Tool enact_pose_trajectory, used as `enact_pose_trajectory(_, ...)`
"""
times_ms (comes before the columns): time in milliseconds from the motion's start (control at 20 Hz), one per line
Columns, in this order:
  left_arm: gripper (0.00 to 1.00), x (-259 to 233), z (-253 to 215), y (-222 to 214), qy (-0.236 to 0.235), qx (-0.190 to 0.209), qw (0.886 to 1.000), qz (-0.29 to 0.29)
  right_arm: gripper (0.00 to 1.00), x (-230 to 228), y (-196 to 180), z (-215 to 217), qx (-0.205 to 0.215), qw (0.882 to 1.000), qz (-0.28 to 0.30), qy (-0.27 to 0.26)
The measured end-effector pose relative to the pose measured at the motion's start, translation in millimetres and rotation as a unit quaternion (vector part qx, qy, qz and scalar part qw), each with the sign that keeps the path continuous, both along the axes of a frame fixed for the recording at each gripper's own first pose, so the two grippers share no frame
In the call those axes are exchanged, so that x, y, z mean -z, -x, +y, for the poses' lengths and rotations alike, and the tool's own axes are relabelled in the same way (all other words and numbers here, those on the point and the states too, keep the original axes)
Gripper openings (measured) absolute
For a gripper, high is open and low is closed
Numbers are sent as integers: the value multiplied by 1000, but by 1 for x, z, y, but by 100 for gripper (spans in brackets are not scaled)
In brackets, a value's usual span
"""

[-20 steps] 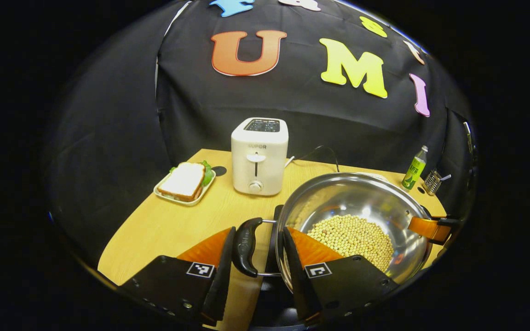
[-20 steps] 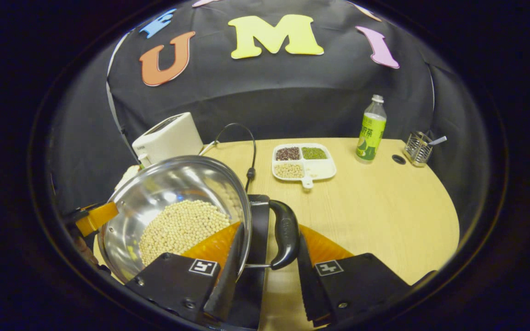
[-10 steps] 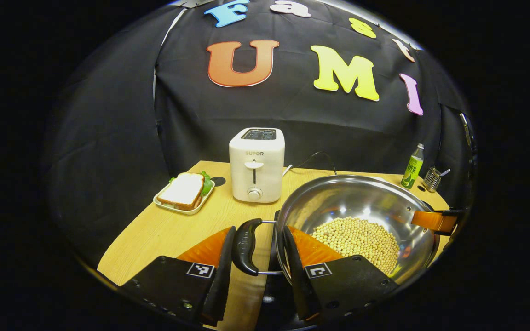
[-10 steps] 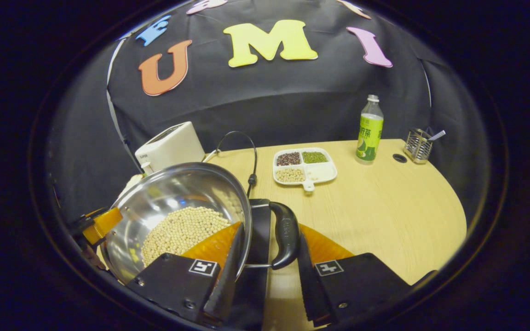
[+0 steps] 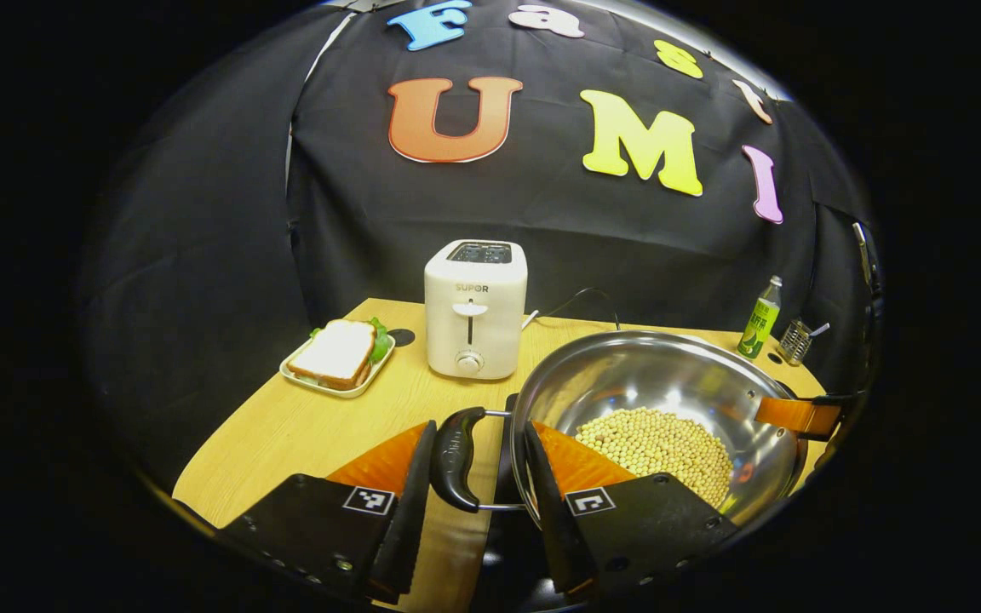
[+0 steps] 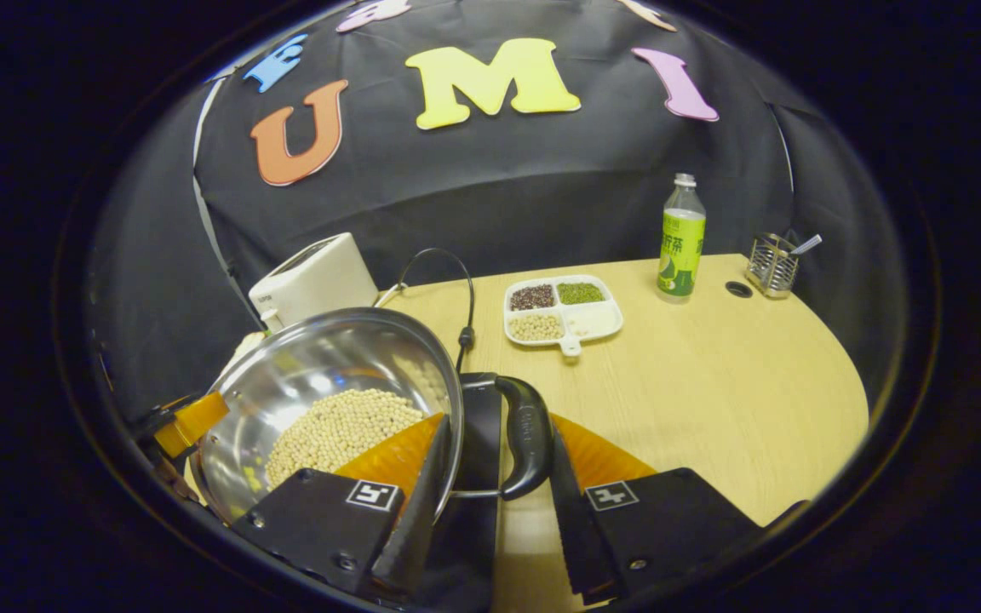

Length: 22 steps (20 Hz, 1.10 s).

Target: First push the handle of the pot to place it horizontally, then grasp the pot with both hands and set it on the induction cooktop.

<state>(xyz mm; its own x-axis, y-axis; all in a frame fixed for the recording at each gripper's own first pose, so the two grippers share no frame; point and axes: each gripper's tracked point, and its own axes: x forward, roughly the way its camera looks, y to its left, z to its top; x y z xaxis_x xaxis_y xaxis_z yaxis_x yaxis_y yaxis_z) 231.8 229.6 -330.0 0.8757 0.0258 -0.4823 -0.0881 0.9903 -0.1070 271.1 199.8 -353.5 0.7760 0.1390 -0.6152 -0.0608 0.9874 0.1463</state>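
A steel pot (image 5: 644, 375) (image 6: 312, 358) holding pale soybeans (image 5: 661, 438) (image 6: 346, 430) hangs between my two grippers. My left gripper (image 5: 479, 426) is shut on the pot's left black handle (image 5: 454, 460): one finger is outside the handle, the other inside the rim. My right gripper (image 6: 499, 419) grips the right black handle (image 6: 529, 447) the same way. Each gripper's finger also appears at the pot's far rim in the other gripper's view. The black induction cooktop (image 5: 503, 426) (image 6: 478, 426) shows under the pot, mostly hidden by it.
A white toaster (image 5: 475, 306) (image 6: 312, 277) stands behind the pot, with a sandwich plate (image 5: 337, 353) to its left. On the right lie a divided tray of beans (image 6: 563, 308), a green bottle (image 6: 679, 238), a wire holder (image 6: 773, 264) and a black cord (image 6: 465, 289).
Both grippers, still holding the pot, have drawn slightly back from the toaster. The pot sits a little lower and flatter in both views.
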Motion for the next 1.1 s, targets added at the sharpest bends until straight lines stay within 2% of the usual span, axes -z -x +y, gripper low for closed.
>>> enact_pose_trajectory(200,62,-15,7,1,3,-8,1000,-21,70,-5,-6,6,-17,1000,-16,-14)
enact_pose_trajectory(250,66,-25,9,2,-1,-8,1000,-30,78,-4,-4,8,-24,1000,-14,-14)
enact_pose_trajectory(300,65,-35,7,4,-6,-5,999,-41,81,-8,-3,6,-25,999,-17,-13)
enact_pose_trajectory(350,84,-46,6,7,-13,-4,999,-49,82,-15,0,6,-29,999,-25,-12)
enact_pose_trajectory(450,89,-62,2,20,-34,-3,998,-60,89,-31,7,3,-33,998,-47,-14)
enact_pose_trajectory(600,96,-87,-1,38,-69,-20,994,-77,90,-61,23,-2,-38,995,-86,-17)
enact_pose_trajectory(700,96,-101,-13,54,-69,-26,994,-84,93,-79,39,-12,-36,993,-108,-8)
enact_pose_trajectory(750,96,-108,-24,62,-63,-21,994,-86,98,-86,46,-16,-36,992,-120,-3)
enact_pose_trajectory(1100,95,-150,-78,116,-73,2,992,-106,96,-125,101,-59,-23,985,-169,5)
